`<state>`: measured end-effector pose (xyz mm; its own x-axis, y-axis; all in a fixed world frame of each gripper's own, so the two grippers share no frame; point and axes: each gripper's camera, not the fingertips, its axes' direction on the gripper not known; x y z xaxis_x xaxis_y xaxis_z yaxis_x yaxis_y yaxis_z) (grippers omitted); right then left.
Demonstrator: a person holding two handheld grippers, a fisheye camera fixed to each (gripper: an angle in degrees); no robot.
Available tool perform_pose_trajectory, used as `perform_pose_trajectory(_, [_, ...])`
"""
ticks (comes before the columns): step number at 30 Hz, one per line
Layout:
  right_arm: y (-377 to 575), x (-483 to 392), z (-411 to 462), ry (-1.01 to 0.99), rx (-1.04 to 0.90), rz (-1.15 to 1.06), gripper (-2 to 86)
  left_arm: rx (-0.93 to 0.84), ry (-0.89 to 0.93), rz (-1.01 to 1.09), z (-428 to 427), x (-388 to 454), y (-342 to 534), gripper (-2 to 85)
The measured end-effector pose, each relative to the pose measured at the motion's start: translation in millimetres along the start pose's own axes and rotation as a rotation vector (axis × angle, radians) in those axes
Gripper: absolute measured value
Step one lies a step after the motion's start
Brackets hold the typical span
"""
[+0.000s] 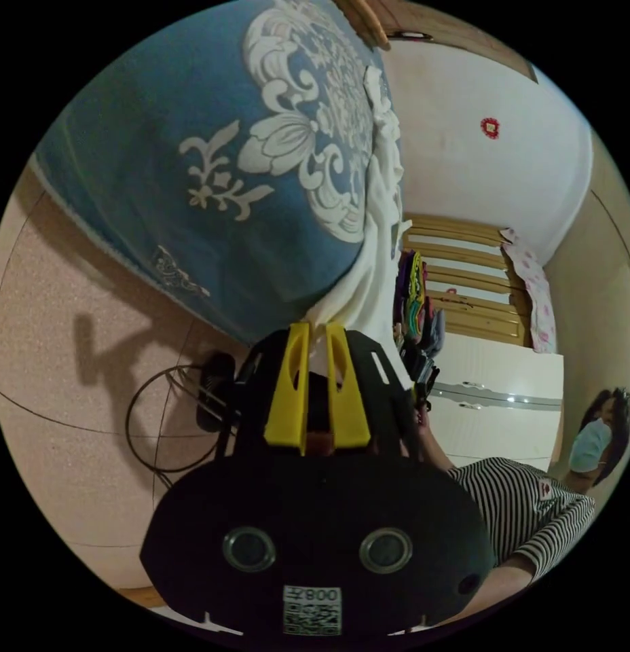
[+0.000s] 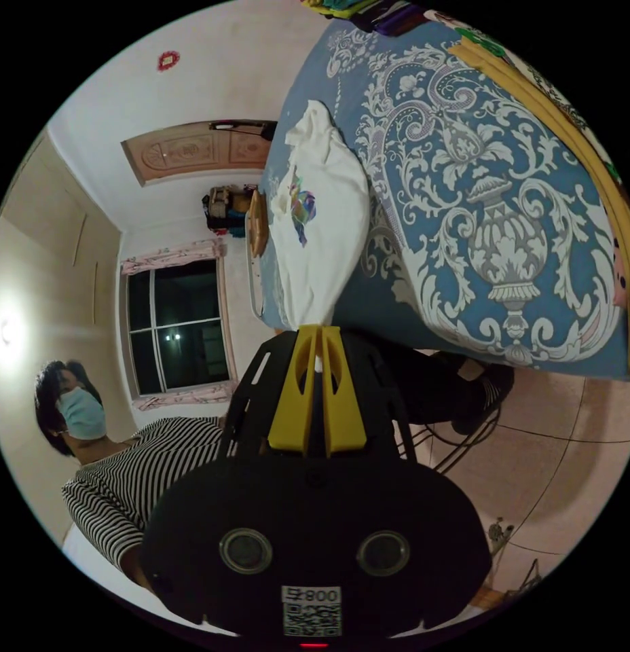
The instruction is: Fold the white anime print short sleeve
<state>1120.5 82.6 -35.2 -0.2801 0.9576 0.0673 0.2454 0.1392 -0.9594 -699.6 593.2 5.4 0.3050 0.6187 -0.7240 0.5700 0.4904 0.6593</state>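
Left gripper view: left claw (image 1: 318, 327), yellow jaws nearly together, pinched bunched edge of white short-sleeve shirt (image 1: 379, 244); shirt stretched away over blue bedspread with white floral pattern (image 1: 193, 136).

Right gripper view: right claw (image 2: 318, 331), jaws narrow, clamped shirt's (image 2: 322, 217) tapered end; white cloth with colourful print lay spread on bedspread (image 2: 478, 204). Person in striped top (image 2: 125, 475) stood nearby.

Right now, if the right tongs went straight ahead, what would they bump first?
The white shirt they already pinch. The right tongs point along it, and past it probably lies the blue bedspread; depth is hard to judge.
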Motion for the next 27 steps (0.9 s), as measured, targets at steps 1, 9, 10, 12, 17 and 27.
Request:
perform_pose_trajectory(1, [1.7, -1.9, -0.7, 0.003, -0.005, 0.000, 0.5, 0.002, 0.005, 0.002, -2.0, 3.0, 3.4, 3.0])
perform_pose_trajectory(9, [24.2, -14.0, -14.2, -0.041, 0.012, 0.001, 0.5, 0.112, 0.119, 0.112, -57.5, 74.6, 60.4, 1.1])
perform_pose_trajectory(10, [27.0, -15.7, -17.6, -0.052, 0.023, 0.003, 0.5, 0.120, 0.121, 0.122, -60.4, 81.2, 61.7, 1.0])
perform_pose_trajectory(12, [27.5, -18.5, -22.8, -0.086, 0.044, 0.003, 0.5, 0.155, 0.140, 0.162, -67.0, 108.4, 56.9, 0.9])
perform_pose_trajectory(17, [-19.7, -50.3, -42.9, -0.110, 0.097, -0.059, 0.4, 0.175, 0.179, 0.269, -55.0, 191.5, -8.7, 0.8])
perform_pose_trajectory(27, [-112.9, -309.4, -150.5, -0.046, 0.323, -0.629, 0.4, 0.363, 0.161, 0.876, -109.3, 567.5, -94.9, 0.7])
